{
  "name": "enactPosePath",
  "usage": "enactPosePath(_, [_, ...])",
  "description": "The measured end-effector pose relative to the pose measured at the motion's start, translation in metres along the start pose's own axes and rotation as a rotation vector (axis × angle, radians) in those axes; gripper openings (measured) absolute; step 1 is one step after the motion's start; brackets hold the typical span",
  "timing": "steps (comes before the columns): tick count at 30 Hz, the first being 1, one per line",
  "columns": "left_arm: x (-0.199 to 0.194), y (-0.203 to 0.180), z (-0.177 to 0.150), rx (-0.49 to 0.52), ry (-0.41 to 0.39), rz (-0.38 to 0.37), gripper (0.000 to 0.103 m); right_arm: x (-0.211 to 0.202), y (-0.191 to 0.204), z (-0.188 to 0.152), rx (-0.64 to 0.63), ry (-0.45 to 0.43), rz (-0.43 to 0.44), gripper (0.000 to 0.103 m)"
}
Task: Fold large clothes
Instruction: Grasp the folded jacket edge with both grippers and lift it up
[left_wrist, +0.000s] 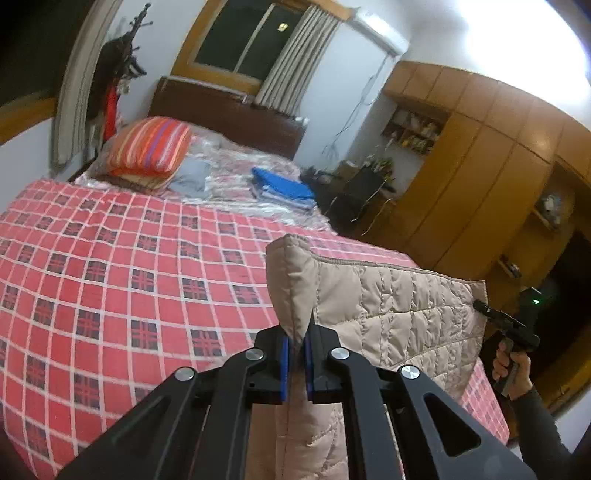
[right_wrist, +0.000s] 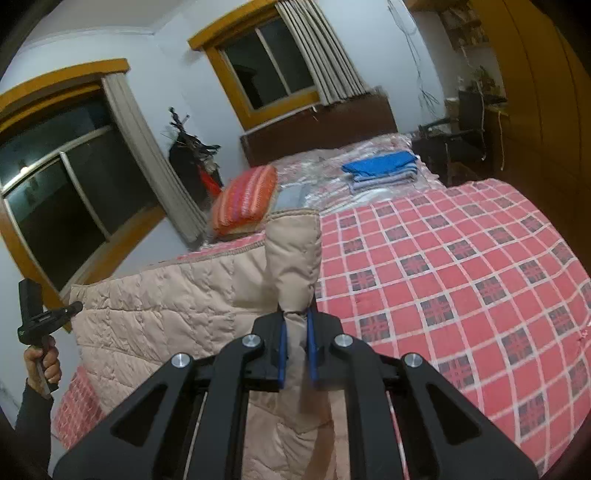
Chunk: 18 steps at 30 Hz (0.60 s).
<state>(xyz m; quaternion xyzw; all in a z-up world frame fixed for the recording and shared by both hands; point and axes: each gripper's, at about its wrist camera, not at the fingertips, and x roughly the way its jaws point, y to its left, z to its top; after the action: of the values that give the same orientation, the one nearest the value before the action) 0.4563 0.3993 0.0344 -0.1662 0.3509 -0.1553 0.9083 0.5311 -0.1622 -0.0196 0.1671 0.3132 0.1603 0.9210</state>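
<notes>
Grippers, left (left_wrist: 295, 363) and right (right_wrist: 295, 354), each clamped a jacket (left_wrist: 399, 314) corner; I feared slick quilting slipping free above the bed (left_wrist: 110, 277).

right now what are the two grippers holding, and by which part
Both hold the beige quilted padded garment: the left gripper and the right gripper are each shut on a bunched corner of its stretched edge.

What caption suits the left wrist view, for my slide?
Left gripper and right gripper hold a beige quilted coat above the red checked bedspread.
</notes>
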Motion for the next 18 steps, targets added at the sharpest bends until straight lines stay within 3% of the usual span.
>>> enactPosePath(11, [0.100, 0.077, -0.018, -0.219, 0.191, 0.055, 0.006, 0.101, -0.029, -0.017, 0.035, 0.190, -0.084, 0.008])
enactPosePath(18, [0.142, 0.111, -0.040, -0.321, 0.318, 0.081, 0.006, 0.154, -0.048, -0.032, 0.080, 0.348, -0.123, 0.008])
